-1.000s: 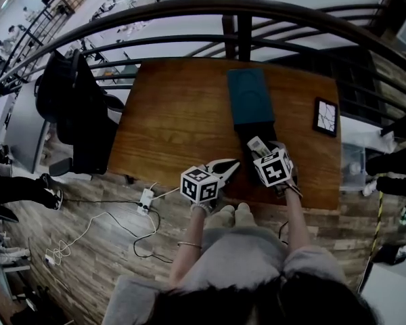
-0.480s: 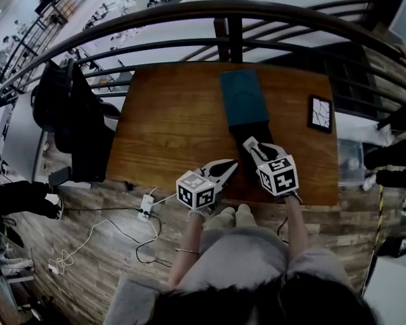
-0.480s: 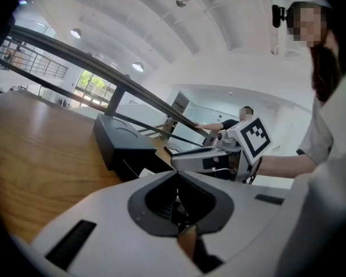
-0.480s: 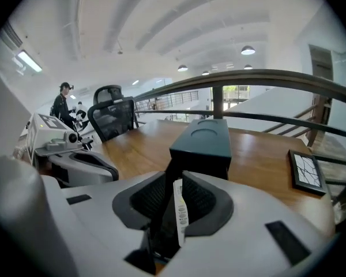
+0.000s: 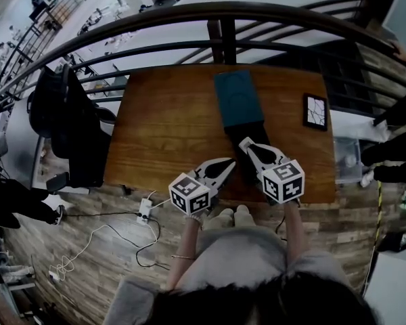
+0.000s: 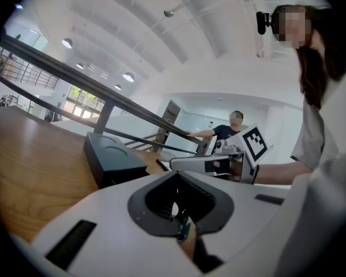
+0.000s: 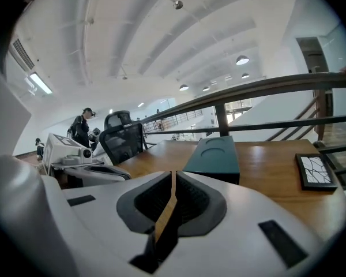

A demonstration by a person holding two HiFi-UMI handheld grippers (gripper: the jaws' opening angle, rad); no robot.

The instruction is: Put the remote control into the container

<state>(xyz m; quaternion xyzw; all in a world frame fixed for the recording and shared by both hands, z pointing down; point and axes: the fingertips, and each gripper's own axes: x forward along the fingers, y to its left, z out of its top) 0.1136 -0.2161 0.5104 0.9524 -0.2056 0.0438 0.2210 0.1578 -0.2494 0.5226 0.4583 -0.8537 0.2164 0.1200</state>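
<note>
The container (image 5: 237, 100) is a dark teal box standing lengthwise on the wooden table (image 5: 169, 127); it also shows in the left gripper view (image 6: 112, 157) and the right gripper view (image 7: 214, 153). Its near end looks black. No frame shows me the remote control. My right gripper (image 5: 244, 143) points at that near end, its jaws closing and almost together with nothing between them (image 7: 173, 179). My left gripper (image 5: 230, 161) lies beside it near the table's front edge, jaws together and empty (image 6: 176, 199).
A dark square tile with a cracked pattern (image 5: 314, 112) lies at the table's right side. A curved railing (image 5: 223, 9) runs behind the table. A black chair with a jacket (image 5: 68, 107) stands to the left. A power strip and cables (image 5: 146, 200) lie on the floor.
The right gripper's jaws went from wide open to nearly together, and it drew back slightly toward me. The left gripper shifted a little toward me and left.
</note>
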